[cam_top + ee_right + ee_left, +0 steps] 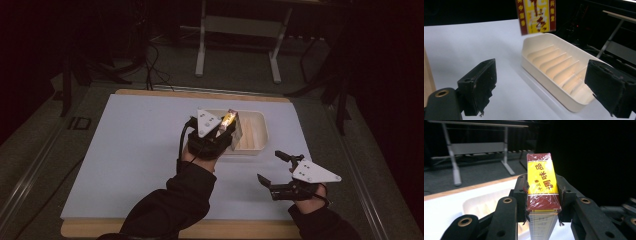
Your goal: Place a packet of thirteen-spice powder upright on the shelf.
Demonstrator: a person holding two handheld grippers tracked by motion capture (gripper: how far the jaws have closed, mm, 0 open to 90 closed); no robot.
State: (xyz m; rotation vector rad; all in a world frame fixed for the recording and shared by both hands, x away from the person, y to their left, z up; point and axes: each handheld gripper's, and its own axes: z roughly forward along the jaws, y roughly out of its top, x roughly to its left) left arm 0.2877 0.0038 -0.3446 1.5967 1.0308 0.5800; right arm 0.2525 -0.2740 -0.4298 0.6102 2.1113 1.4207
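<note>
Nearest the high camera, the person's dark sleeves come in over the near edge of the table, a wide white surface bordered by a strip of bare wood along its near and far edges. Most of that surface is bare, which leaves both hands room to work.

Next in size is the cream tray, a shallow ribbed bin that sits toward the far edge, a little right of the middle. From the right gripper view its inside is a row of raised ribs forming slots, and no box stands in any slot I can see; the ribs look meant to hold thin boxes upright side by side.

Then the left gripper, held above the near-left end of the tray. Its jaws are clamped on a red and yellow seasoning box, pressing on its two narrow sides so that the printed face stays toward the gripper's camera and the box is stood on end. I judge that this grip is chosen so the box can go edge-first into a slot.

Smaller in view, the right gripper hovers near the right near part of the surface, its jaws spread wide with nothing between them, probably waiting to steady the tray.
</note>
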